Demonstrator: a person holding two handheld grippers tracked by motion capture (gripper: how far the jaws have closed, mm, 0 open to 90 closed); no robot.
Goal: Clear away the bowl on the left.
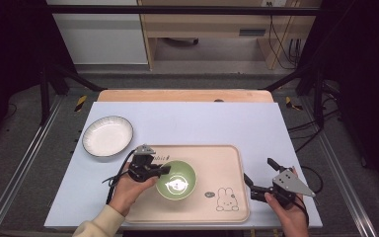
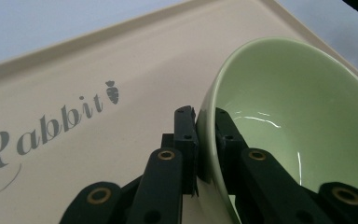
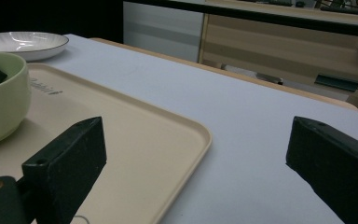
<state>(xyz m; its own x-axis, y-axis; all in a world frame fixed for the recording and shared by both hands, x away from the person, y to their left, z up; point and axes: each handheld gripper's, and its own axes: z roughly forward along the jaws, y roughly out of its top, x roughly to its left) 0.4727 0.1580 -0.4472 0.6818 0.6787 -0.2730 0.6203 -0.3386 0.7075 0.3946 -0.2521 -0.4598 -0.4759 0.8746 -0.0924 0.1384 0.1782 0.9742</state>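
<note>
While the right gripper hovered near the table's near right edge, just off the tray's right rim, its jaws stood spread wide with nothing between them. Left of it, the left gripper pinched the green bowl's left rim, one jaw inside and one outside, the bowl sitting on the tray. Farther left lay a white plate.
</note>
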